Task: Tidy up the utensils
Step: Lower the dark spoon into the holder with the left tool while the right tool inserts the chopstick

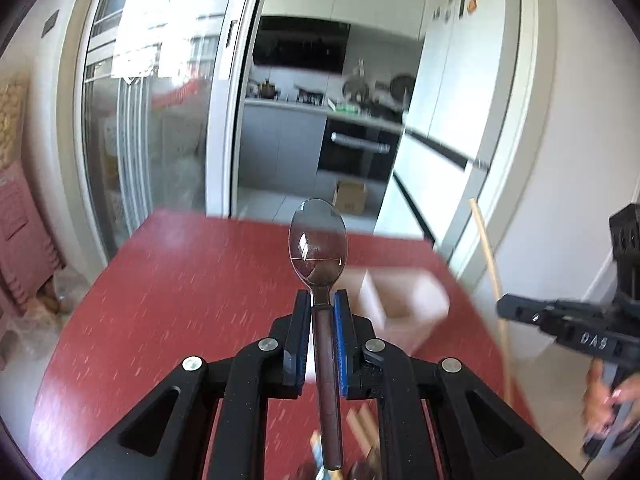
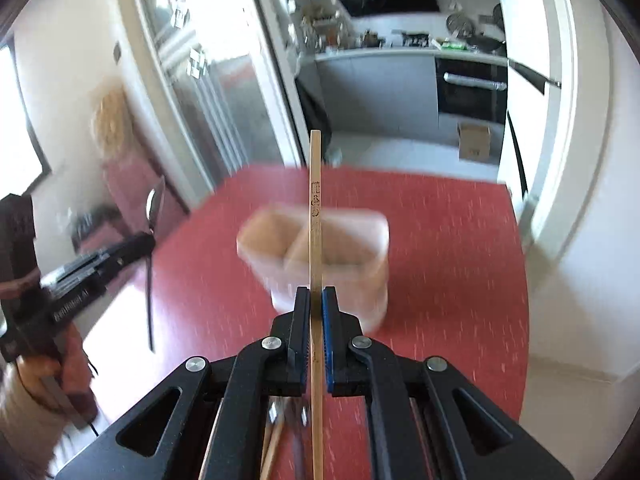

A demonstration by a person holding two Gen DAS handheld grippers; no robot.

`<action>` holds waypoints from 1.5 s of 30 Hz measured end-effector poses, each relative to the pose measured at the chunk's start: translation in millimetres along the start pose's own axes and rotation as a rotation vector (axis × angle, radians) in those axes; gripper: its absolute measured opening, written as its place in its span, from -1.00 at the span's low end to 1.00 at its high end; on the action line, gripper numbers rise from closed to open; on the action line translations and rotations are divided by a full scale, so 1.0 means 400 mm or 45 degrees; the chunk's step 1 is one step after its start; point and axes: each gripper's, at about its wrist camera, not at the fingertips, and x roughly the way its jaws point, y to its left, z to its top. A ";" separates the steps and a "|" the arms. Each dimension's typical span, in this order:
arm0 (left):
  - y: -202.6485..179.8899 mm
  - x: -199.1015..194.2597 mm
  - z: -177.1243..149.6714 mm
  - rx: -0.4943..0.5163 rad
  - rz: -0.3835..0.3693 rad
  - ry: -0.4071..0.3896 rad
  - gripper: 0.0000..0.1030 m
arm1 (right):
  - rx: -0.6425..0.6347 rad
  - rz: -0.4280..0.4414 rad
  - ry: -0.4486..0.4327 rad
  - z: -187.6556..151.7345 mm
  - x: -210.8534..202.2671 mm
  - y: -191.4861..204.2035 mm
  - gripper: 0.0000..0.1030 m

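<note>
My left gripper (image 1: 322, 300) is shut on a metal spoon (image 1: 319, 240) with a dark handle, bowl pointing forward above the red table (image 1: 180, 300). My right gripper (image 2: 316, 296) is shut on a wooden chopstick (image 2: 315, 200) that points forward over a white two-compartment utensil holder (image 2: 320, 256), which stands blurred in mid-table. The holder also shows in the left wrist view (image 1: 404, 304), right of the spoon. The right gripper and chopstick (image 1: 490, 264) appear at the right edge of the left wrist view; the left gripper with the spoon (image 2: 154, 204) appears at the left of the right wrist view.
More utensils lie on the table under my grippers: wooden sticks (image 2: 274, 444) and other pieces (image 1: 360, 432), partly hidden. Beyond the table's far edge are a sliding glass door (image 1: 160, 100), a kitchen and a cardboard box (image 1: 350, 196) on the floor.
</note>
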 end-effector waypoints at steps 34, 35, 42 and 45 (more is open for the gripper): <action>-0.057 0.289 -0.042 0.166 0.187 -0.195 -0.20 | -0.147 -0.138 -0.418 0.009 0.313 0.084 -0.88; -0.058 0.289 -0.044 0.173 0.190 -0.190 -0.20 | -0.148 -0.138 -0.413 0.006 0.315 0.085 -0.88; -0.047 0.270 -0.052 0.133 0.214 -0.142 -0.20 | -0.150 -0.116 -0.333 0.006 0.329 0.088 -0.88; -0.042 0.243 -0.053 0.125 0.224 -0.141 -0.20 | -0.125 -0.104 -0.299 0.011 0.329 0.078 -0.82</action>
